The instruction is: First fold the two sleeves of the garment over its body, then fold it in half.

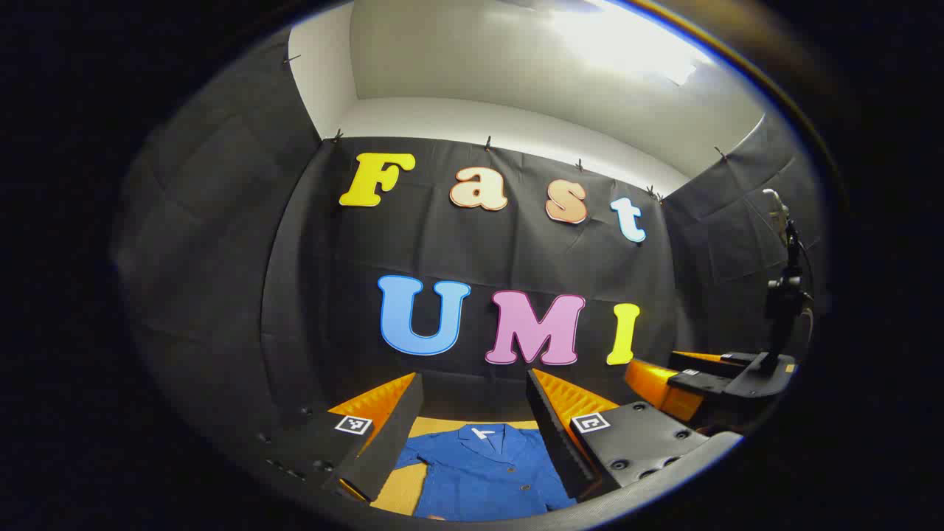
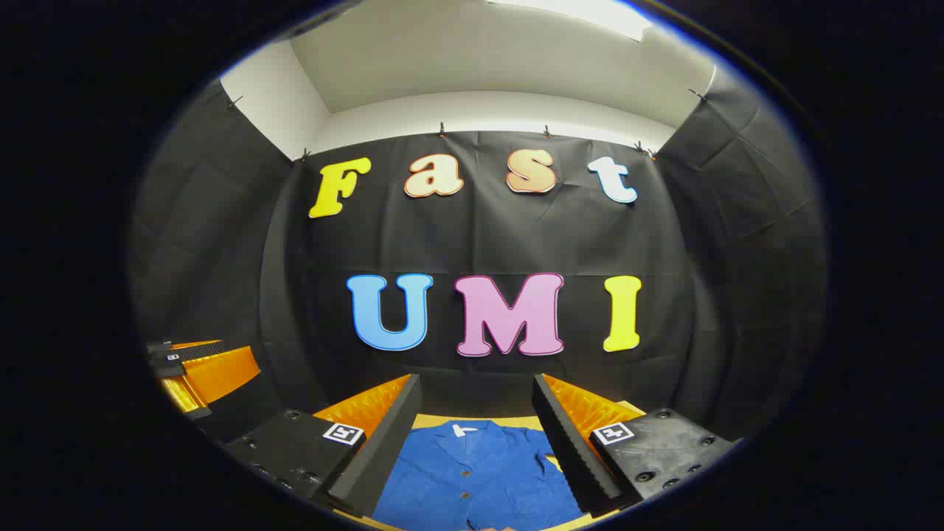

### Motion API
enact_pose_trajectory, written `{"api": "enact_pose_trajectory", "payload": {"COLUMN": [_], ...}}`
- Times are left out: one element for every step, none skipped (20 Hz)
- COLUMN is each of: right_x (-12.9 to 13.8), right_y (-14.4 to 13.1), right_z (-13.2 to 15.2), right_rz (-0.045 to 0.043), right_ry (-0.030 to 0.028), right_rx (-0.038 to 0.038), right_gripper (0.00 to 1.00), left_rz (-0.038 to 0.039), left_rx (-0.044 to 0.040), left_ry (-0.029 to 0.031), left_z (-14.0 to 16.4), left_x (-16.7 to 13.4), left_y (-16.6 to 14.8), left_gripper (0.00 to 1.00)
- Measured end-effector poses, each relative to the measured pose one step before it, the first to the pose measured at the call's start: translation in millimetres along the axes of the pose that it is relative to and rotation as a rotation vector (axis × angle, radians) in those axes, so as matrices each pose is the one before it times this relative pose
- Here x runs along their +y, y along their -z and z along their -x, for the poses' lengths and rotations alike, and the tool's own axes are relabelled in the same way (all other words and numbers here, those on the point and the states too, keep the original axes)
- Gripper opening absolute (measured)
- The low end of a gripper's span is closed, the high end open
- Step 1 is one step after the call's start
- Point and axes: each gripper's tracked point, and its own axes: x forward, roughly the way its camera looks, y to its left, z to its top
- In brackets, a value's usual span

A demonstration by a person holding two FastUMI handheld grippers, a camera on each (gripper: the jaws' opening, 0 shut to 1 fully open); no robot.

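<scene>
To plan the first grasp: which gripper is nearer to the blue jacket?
Right gripper, narrowly: blue jacket fills its finger gap. Left gripper is farther back; table shows beside jacket.

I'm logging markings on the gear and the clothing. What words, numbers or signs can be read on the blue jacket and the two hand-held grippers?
Blue jacket: white collar tag, too small to read.
Left hand-held gripper: square black-and-white marker on each finger, a coded pattern, no words or numbers.
Right hand-held gripper: the same kind of square marker, nothing readable.
</scene>
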Motion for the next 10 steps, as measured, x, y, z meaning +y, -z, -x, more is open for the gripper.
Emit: {"api": "enact_pose_trajectory", "payload": {"right_x": [-3.13, -5.66, -6.97, -6.39, -5.53, -5.0, -4.87, -2.61, -2.99, -1.53], "right_y": [2.43, 4.07, 2.87, 2.51, 2.82, 3.83, 1.48, 0.4, 0.33, 0.21], "right_z": [2.14, 1.8, 1.59, 1.33, 0.86, 0.03, 0.16, -0.19, -0.7, -1.79], "right_rz": [0.01067, 0.01612, 0.01469, 0.0074, -0.00064, -0.0062, -0.00463, 0.00213, 0.00779, 0.0119], "right_ry": [0.00764, 0.01017, 0.01436, 0.01464, 0.01594, 0.01304, 0.01035, 0.00791, 0.00194, -0.00308], "right_rx": [0.00819, 0.00892, 0.0073, 0.00746, 0.011, 0.01375, 0.00884, 0.00614, 0.00179, -0.00141], "right_gripper": [0.96, 0.96, 0.96, 0.96, 0.96, 0.96, 0.96, 0.96, 0.96, 0.96], "left_rz": [-0.00955, -0.00862, -0.00632, -0.00183, 0.00352, 0.00739, 0.00471, 0.00082, -0.00301, -0.00389], "left_rx": [-0.00038, 0.00737, 0.015, 0.01372, 0.00802, 0.00524, 0.00413, 0.00911, 0.00729, -0.00277], "left_ry": [0.00001, 0.00617, 0.01181, 0.01072, 0.0049, 0.0015, -0.00178, -0.00467, 0.00169, 0.006], "left_z": [-4.19, -3.47, -3.89, -3.75, -4.56, -4.15, -2.89, -2.06, -2.29, -1.24], "left_x": [1.56, -0.02, -1.23, -2.14, -0.29, -0.53, -0.72, -0.01, -1.57, -2.69], "left_y": [1.01, 3.57, 3.33, 3.65, 0.94, 1.24, 0.2, 2.61, 1.45, -0.55], "left_gripper": [0.81, 0.81, 0.81, 0.81, 0.81, 0.81, 0.81, 0.8, 0.81, 0.81]}}
